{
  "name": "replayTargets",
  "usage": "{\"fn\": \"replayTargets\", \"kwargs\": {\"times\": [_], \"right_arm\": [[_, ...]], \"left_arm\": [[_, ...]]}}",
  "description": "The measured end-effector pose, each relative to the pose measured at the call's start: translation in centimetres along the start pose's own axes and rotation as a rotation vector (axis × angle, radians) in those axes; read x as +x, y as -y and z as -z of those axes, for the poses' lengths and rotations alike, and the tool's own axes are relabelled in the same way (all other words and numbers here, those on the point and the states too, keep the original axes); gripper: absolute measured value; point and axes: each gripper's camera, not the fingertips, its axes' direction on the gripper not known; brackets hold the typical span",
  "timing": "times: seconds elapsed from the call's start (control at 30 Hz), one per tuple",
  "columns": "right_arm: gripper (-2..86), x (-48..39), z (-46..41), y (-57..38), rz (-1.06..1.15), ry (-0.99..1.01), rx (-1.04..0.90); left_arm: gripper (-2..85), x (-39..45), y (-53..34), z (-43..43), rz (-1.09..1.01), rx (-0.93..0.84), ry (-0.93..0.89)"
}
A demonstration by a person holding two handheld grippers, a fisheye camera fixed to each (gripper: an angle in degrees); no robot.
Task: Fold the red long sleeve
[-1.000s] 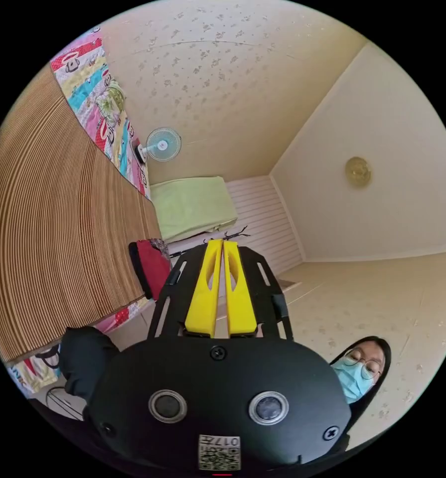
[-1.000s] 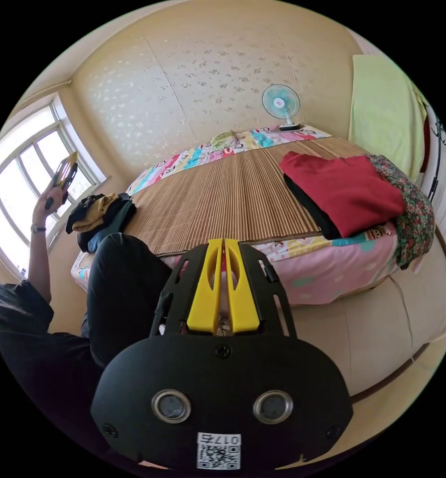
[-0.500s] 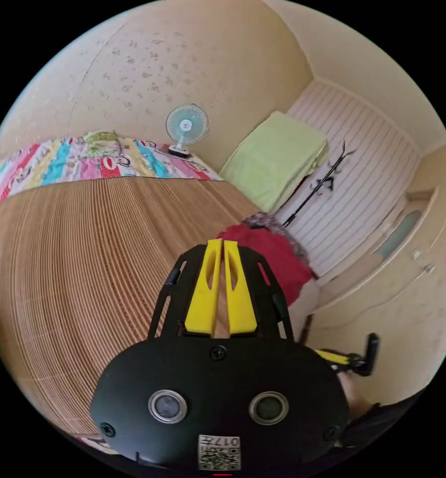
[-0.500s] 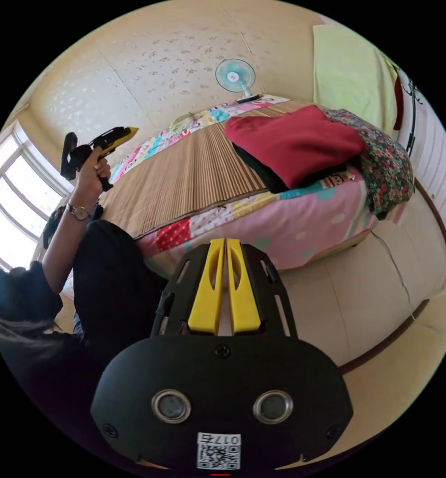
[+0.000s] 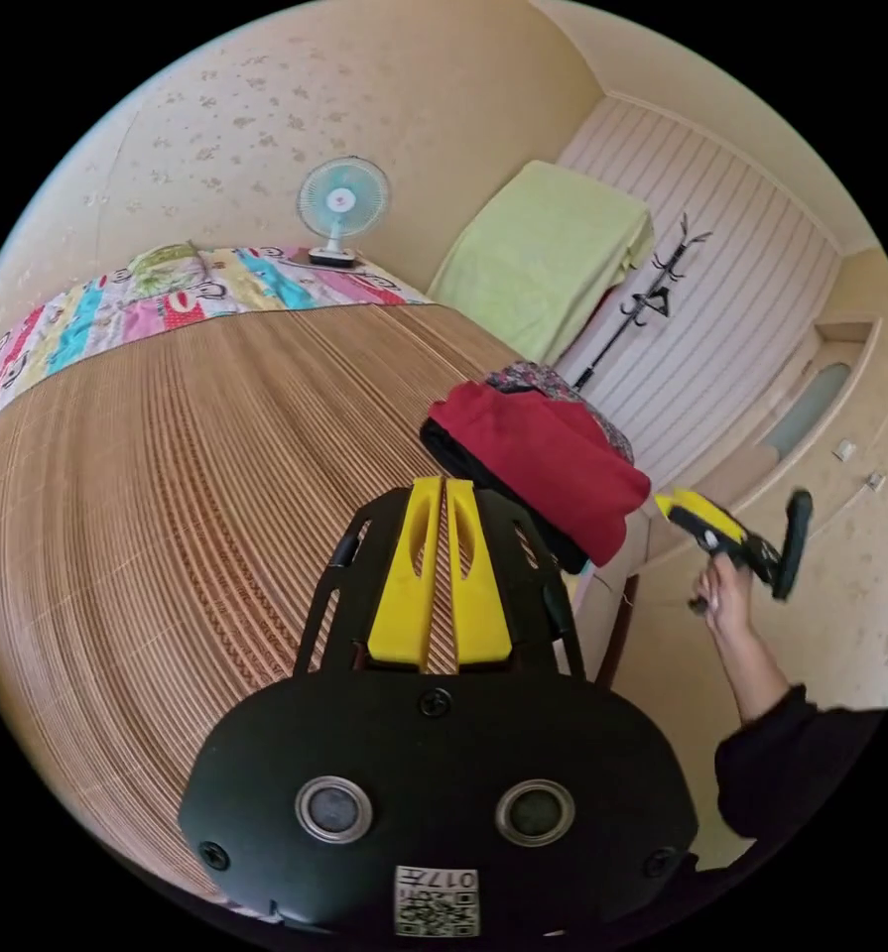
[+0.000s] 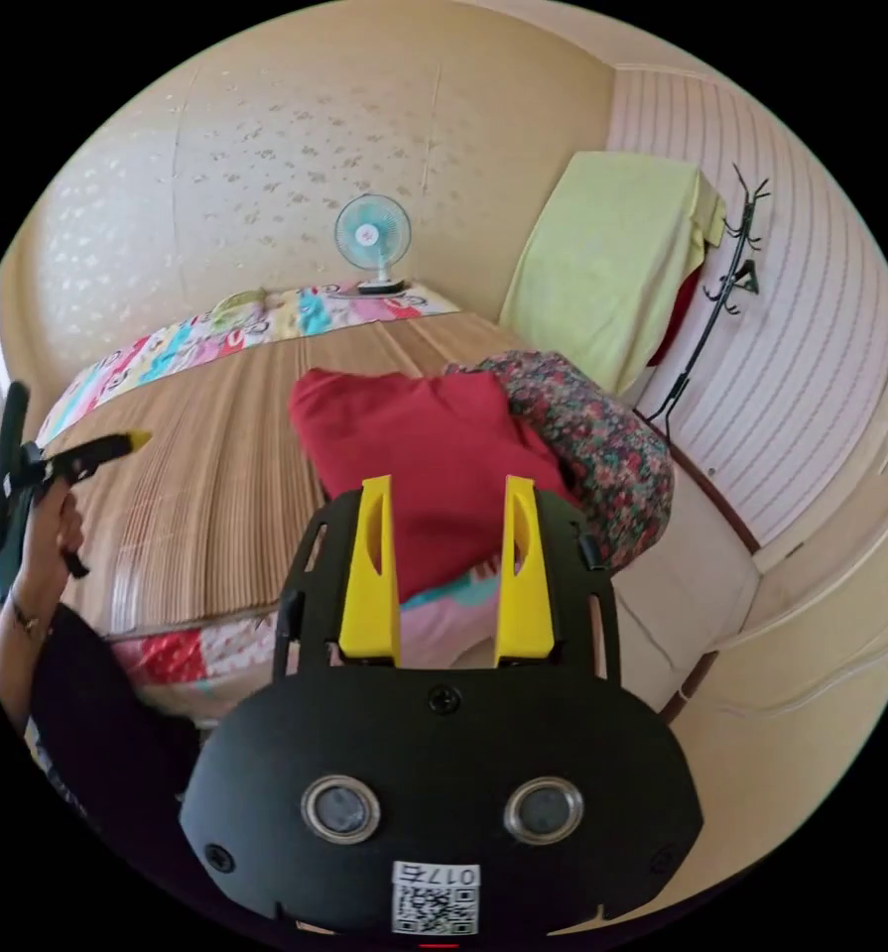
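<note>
Two grippers: right gapes wide, empty, near the soft folded red top; left pinched closed over ribbed mat

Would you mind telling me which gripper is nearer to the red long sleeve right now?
Probably the right gripper, jaws open, facing the red long sleeve from the bed's edge. The left gripper, jaws together, hangs over the mat beside it.

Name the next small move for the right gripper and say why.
Probably ease the right gripper forward and down onto the near edge of the red long sleeve. Its jaws stand open with nothing between them and point at the garment, which lies in a heap on the mat's corner beside a floral cloth. The left gripper is shut, over the mat.
</note>
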Motion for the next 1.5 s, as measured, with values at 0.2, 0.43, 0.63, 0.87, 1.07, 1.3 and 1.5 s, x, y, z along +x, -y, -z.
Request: {"fn": "replayTargets", "kwargs": {"times": [0.2, 0.43, 0.63, 0.87, 1.07, 1.3, 1.5], "right_arm": [[8.1, 6.4, -11.6, 4.2, -0.225, 0.116, -0.323], [3.0, 2.2, 2.4, 1.9, 0.015, 0.754, -0.109], [2.5, -7.9, 2.5, -13.1, 0.086, 0.55, -0.246], [2.9, -5.9, -1.4, -22.0, -0.407, 0.705, -0.309], [2.0, -3.1, 0.8, -20.8, -0.383, 0.993, -0.307], [9.8, -7.1, 6.4, -9.4, -0.128, 0.669, -0.018], [15.3, -17.2, -10.8, -2.3, 0.09, 0.17, -0.277]], "left_arm": [[-1.0, -3.1, -2.4, -2.2, -0.012, -0.078, 0.086], [-1.0, -10.2, -4.3, -0.5, 0.098, 0.035, -0.001], [-1.0, -16.6, -6.0, 2.5, 0.179, 0.187, -0.115], [-1.0, -23.8, -5.9, 2.0, 0.338, 0.039, -0.056], [-1.0, -30.1, -5.7, 1.0, 0.468, -0.097, -0.045], [-1.0, -34.7, -5.4, 1.4, 0.526, -0.083, -0.095], [-1.0, -36.9, -4.5, 2.0, 0.534, -0.082, -0.08]]}}
